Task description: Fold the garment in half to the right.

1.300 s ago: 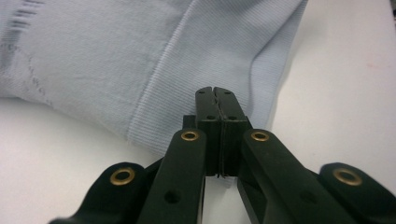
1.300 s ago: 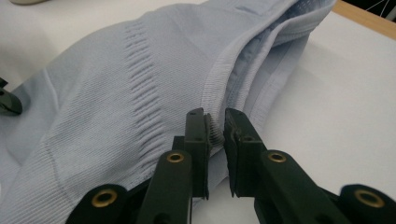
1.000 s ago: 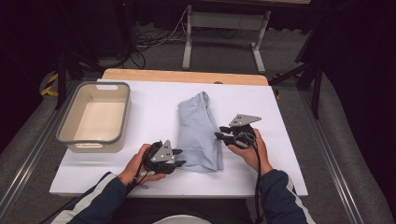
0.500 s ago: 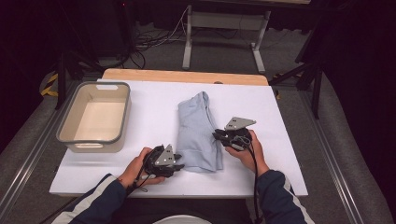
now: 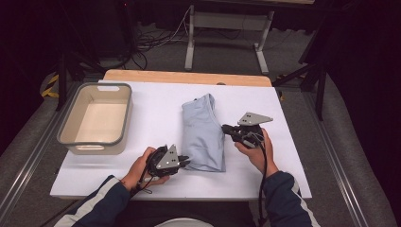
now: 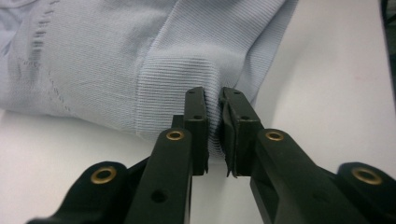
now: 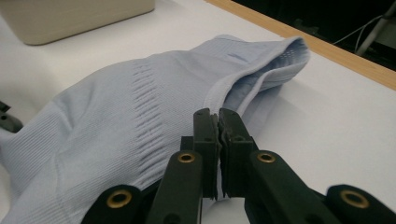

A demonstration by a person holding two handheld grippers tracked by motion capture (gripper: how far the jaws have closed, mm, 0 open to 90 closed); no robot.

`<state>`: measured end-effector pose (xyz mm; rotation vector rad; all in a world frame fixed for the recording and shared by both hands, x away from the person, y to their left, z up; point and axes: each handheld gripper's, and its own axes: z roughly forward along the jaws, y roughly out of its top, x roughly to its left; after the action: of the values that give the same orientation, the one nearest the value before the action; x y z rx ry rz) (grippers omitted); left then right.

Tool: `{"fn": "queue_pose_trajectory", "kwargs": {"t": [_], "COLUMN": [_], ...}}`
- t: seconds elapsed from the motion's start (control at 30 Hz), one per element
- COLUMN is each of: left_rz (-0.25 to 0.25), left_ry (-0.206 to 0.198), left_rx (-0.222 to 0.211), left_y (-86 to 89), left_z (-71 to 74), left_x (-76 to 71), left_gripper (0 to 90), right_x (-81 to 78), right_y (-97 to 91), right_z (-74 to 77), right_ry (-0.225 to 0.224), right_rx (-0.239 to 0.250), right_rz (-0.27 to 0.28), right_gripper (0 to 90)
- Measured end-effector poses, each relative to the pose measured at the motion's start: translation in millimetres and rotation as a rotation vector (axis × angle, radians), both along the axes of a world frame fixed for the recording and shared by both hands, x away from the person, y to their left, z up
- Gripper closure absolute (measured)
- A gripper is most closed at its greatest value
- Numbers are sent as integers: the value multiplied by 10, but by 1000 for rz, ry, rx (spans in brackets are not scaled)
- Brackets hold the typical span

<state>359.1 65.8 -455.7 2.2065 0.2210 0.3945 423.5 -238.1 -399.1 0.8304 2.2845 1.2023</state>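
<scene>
While pinched at two edges, lay folded at mid-table [image 5: 156, 109], long axis running 12 to 6 o'clock: shirt [image 5: 203, 132]. Bit into its ribbed hem corner, at about 7 o'clock of the shirt, with left claw [image 5: 182, 161], jaws just drawn together and a fold of cloth squeezed between the pads. Bit onto its 3 o'clock edge with right claw [image 5: 226, 127], jaws likewise just closed, nearly meeting, a thin doubled edge caught between them. Noted tray [image 5: 64, 137] well apart at 9 o'clock of the shirt, nothing seen inside.

Judged as the grasp step of a fold or a lift: both holds apparently made, cloth not yet off the table. Called next, most likely, for raising both hands together with the pinches kept firm, then carrying the held cloth toward 9 o'clock, whether across the shirt or on to the tray. Risked a slip at the left, with only a small bite of hem in those jaws.
</scene>
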Motion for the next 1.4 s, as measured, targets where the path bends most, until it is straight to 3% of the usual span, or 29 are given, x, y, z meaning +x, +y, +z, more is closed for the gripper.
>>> {"fn": "queue_pose_trajectory", "kwargs": {"t": [0.07,0.17,0.3,0.53,0.73,0.87,0.93,1.03,1.13,1.2,1.3,1.4], "left_rz": [-5,-2,3,-30,-47,-8,1,18,39,58,68,81], "left_ry": [5,30,35,72,67,39,29,6,13,13,15,11], "left_rx": [32,41,71,91,24,-63,-90,-90,-121,-123,-123,-111], "left_y": [-37,-89,-124,-27,125,232,253,191,68,-24,-139,-224], "left_z": [-40,-106,-158,-143,2,148,197,247,263,245,200,163], "left_x": [17,72,101,87,70,89,105,178,308,390,472,536], "left_gripper": [822,814,801,769,733,796,867,897,897,897,897,897], "right_x": [24,79,159,160,109,59,31,5,-3,-14,-21,-14], "right_y": [-15,-11,8,63,62,34,33,71,176,257,384,483], "right_z": [-29,-140,-288,-398,-322,-204,-144,-90,-81,-96,-142,-214], "right_ry": [12,43,75,68,19,-32,-64,-74,-74,-82,-104,-96], "right_rx": [-22,-64,-96,-122,-111,-63,-47,-26,-16,-27,-6,-11], "right_rz": [-6,-15,-35,-55,-60,-83,-94,-66,-24,4,51,75], "right_gripper": [871,871,871,867,818,809,872,900,900,900,900,900]}}
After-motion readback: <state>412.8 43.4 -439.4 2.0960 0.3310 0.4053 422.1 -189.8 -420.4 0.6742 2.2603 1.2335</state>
